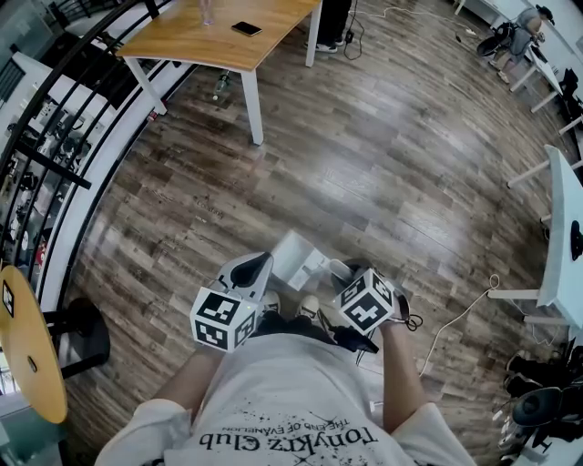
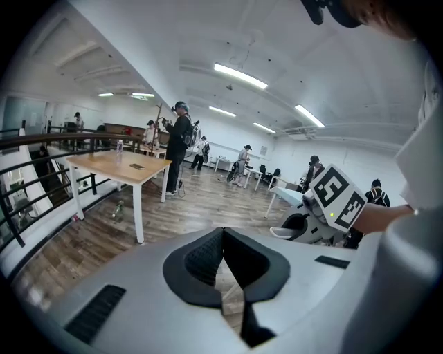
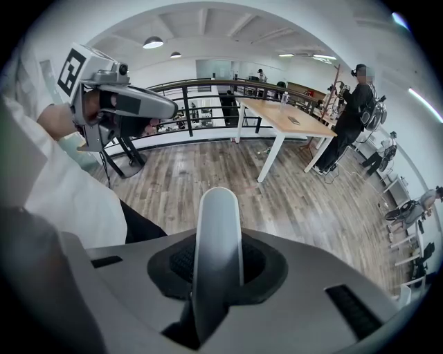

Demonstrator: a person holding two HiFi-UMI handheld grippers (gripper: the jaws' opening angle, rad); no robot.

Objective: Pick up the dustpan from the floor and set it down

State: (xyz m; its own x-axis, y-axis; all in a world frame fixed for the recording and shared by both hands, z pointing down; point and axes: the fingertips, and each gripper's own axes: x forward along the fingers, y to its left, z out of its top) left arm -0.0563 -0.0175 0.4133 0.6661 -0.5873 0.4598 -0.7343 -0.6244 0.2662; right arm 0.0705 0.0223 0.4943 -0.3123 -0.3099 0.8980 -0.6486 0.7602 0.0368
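While looking along the right gripper (image 3: 219, 268), plain to see: jaws clenched on the pale handle of the dustpan (image 3: 218, 228); handle standing between the dark pads, with its rounded end free beyond them; wooden floor (image 3: 291, 200) behind it in the picture. Along the left gripper (image 2: 223, 240), jaws pressed together at the tips and grasping nothing; only a narrow gap lower between the pads, with floor boards visible through it. From the head view, both grippers held close before the person's white T-shirt (image 1: 291, 405), each with its marker cube turned upward, left one at the left and right one at the right; between them a white body, seemingly the pan of the dustpan, just in front of the person; cannot tell from there if touching the floor or lifted. Farther away, a wooden counter (image 1: 182, 36) on white legs, carrying a dark phone (image 1: 246, 28); at the left a black railing (image 1: 86, 109) curving along the floor edge, and a round yellow table top (image 1: 32, 355) near it; at the right a thin cable (image 1: 455, 319) lying on the boards beside a white table leg. In the left gripper view, one person (image 2: 178, 142) standing just beside the counter; several more people well apart at the far desks.
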